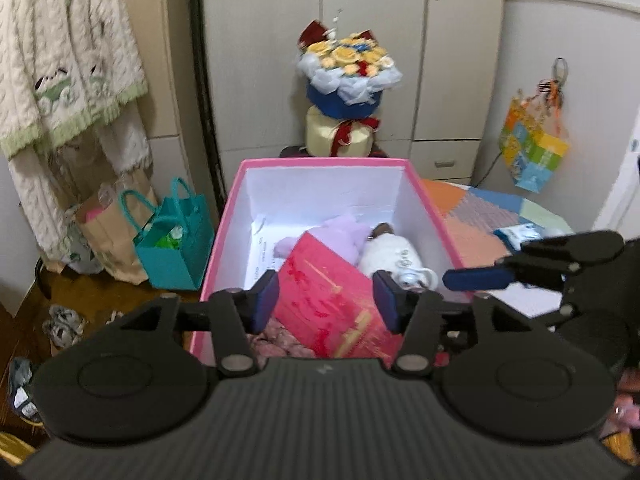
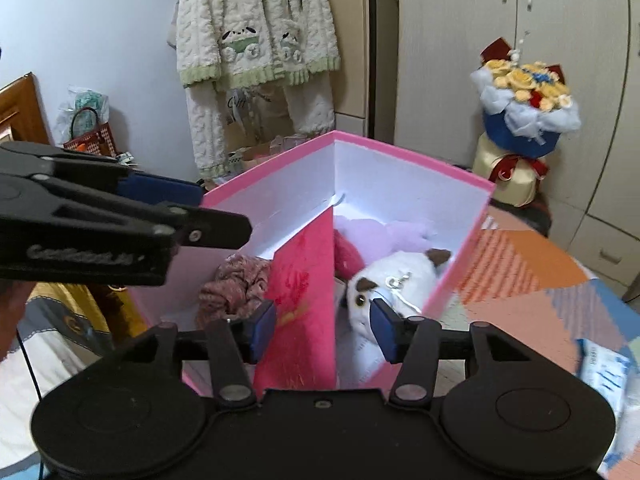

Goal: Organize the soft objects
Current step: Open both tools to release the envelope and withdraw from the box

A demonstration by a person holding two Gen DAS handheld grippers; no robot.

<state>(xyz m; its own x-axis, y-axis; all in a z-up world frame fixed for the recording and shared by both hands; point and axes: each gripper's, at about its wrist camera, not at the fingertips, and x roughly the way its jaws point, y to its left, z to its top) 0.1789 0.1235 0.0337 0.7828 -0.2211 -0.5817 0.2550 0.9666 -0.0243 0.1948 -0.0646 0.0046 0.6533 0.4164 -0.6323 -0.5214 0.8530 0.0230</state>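
A pink box (image 1: 320, 162) with white inner walls stands in front of both grippers. Inside lie a purple plush (image 1: 340, 232), a white plush dog (image 1: 392, 258) with brown ears, and a crumpled pinkish cloth (image 2: 236, 284). A red card (image 1: 324, 296) with gold print stands slanted between them. My left gripper (image 1: 326, 302) hovers over the box's near edge, jaws apart, with the red card seen below the gap and no pad pressing on it. My right gripper (image 2: 322, 326) is also open above the card (image 2: 304, 280) and the dog (image 2: 396, 276). Each gripper shows side-on in the other's view.
The box rests on a patchwork cover (image 1: 472, 216) with a blue-white packet (image 2: 604, 372) on it. A flower bouquet (image 1: 344, 72) stands behind, before a wardrobe. A teal bag (image 1: 176, 236) and a paper bag sit on the floor at left, under hanging fleece clothes (image 2: 256, 40).
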